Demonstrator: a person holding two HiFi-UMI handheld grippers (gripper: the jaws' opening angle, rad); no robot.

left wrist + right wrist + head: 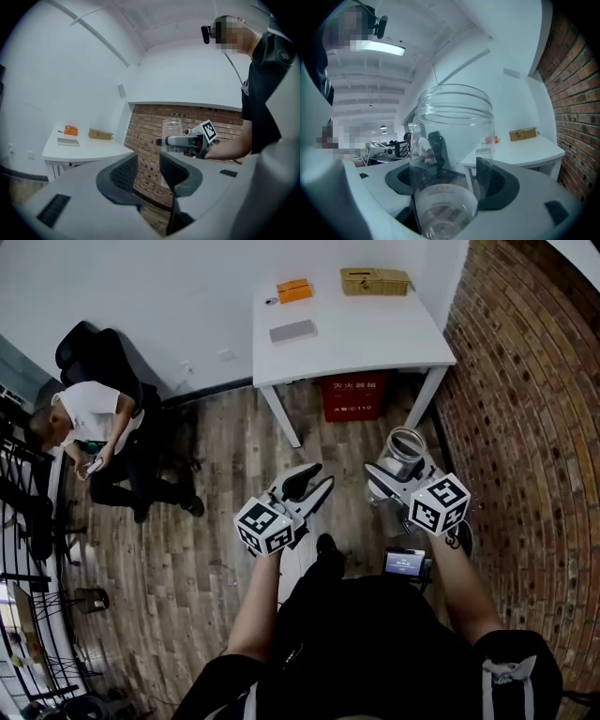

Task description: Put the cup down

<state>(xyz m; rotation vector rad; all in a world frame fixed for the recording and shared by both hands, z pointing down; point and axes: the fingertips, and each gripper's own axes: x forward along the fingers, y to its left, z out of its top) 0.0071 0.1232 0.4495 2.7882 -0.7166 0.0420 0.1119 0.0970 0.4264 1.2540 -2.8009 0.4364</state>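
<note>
Cup (452,136), clear plastic with a ribbed rim, is upright with its mouth up and held in the air by the right claw (394,479). The two dark pads are set wide and press on opposite sides of its lower body, and its base sits down between them. The cup is not on any surface. In the head view it hangs over the wood floor (216,521), in front of the white worktop (375,343), short of its near edge and toward the near right corner. The brick wall (525,427) is close on the right. The left claw (147,171) has its jaws partly apart with nothing between them. It is held level beside the right one, the two apart and not touching. Its own view looks through the gap at the brick wall, with the cup further off. On the worktop an orange box (293,290) lies toward the far left corner, a tan woven box (374,281) sits along the far edge toward the right, and a flat grey slab (293,331) lies near the left edge. The three are well apart from one another. A red box (349,395) stands on the floor under the worktop's near edge. A small device with a lit screen (405,563) sits at the wearer's waist. A seated person in a white top (89,423) is at the left of the room, well away from the worktop.
</note>
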